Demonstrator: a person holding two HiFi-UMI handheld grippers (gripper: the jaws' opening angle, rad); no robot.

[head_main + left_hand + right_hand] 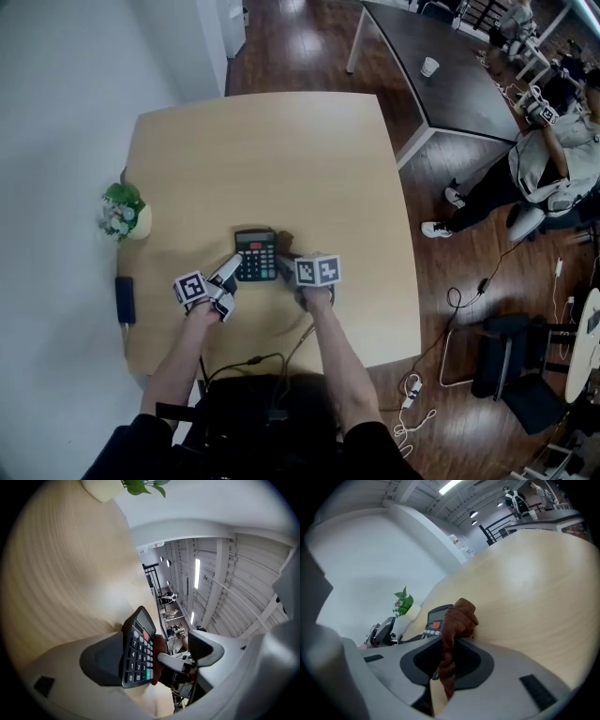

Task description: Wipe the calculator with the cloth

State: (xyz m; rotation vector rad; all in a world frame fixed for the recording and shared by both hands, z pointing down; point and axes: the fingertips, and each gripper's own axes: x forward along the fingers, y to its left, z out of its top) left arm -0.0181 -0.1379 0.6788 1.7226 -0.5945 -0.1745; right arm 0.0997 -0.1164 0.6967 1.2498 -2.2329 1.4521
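**A:** Where is the calculator (pixel 255 254) lying?

**B:** It's lying flat on the worktop (pixel 281 159), between the two claws. The left claw (pixel 228 272) is standing released around it, with one jaw seemingly touching its side.

**A:** And the cloth (pixel 457 620)?

**B:** The right claw (pixel 450 653) is clenching it. It's bunching softly just beside the calculator's right edge.

**A:** Handling?

**B:** I'm judging the calculator light, stiff and likely to slide. Bracing its edges, not its keys, is looking wise.
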